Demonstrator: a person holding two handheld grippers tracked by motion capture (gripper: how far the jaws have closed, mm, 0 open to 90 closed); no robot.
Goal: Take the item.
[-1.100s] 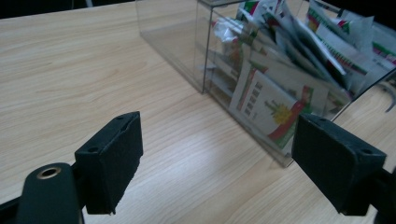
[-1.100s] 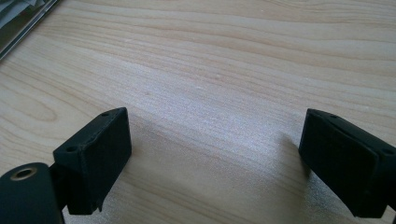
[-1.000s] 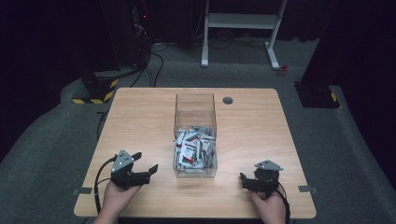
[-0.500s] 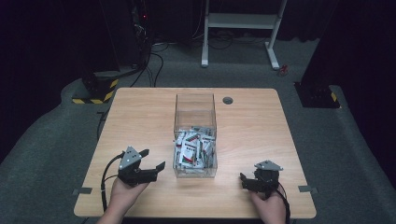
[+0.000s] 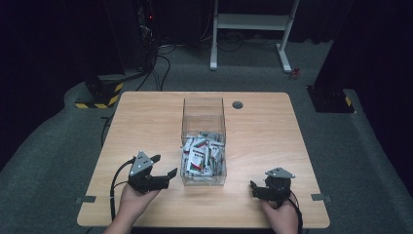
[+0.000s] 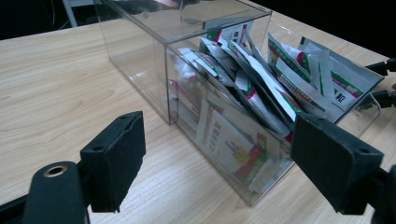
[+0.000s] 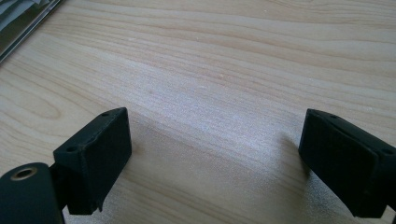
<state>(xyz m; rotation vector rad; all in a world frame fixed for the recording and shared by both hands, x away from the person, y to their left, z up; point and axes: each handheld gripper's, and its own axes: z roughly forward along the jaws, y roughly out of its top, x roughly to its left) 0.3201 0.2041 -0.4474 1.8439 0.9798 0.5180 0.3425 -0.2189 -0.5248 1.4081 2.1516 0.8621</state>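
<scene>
Left gripper (image 5: pixel 163 170) has swung in toward the box (image 5: pixel 203 141) since a second ago: then it sat lower and farther out by the table's near-left edge, now its jaws point at the box's near-left corner, just beside the wall but not touching. Right gripper (image 5: pixel 254 187) hasn't moved; it's parked on the table (image 5: pixel 146 117) to the right of the box's near end, well apart from it.

Reads as the start of a reach for the sachets (image 5: pixel 202 156), likely up and over the rim, since the clear wall blocks the side approach.

Left gripper: jaws wide open, empty. In the left gripper view the box's near corner sits between the two pads (image 6: pixel 116 163), with the sachets (image 6: pixel 261 88) stacked on edge behind the wall, red, green and white prints. Nothing gripped, nothing touched.

Right gripper: jaws wide open too, empty, only bare wood between the pads (image 7: pixel 95 154) in its own view; a corner of the box (image 7: pixel 25 21) shows top left.

Sachets fill the near half of the box, far half is empty. Box stands upright at table centre, long side running away from the person. None out yet.
</scene>
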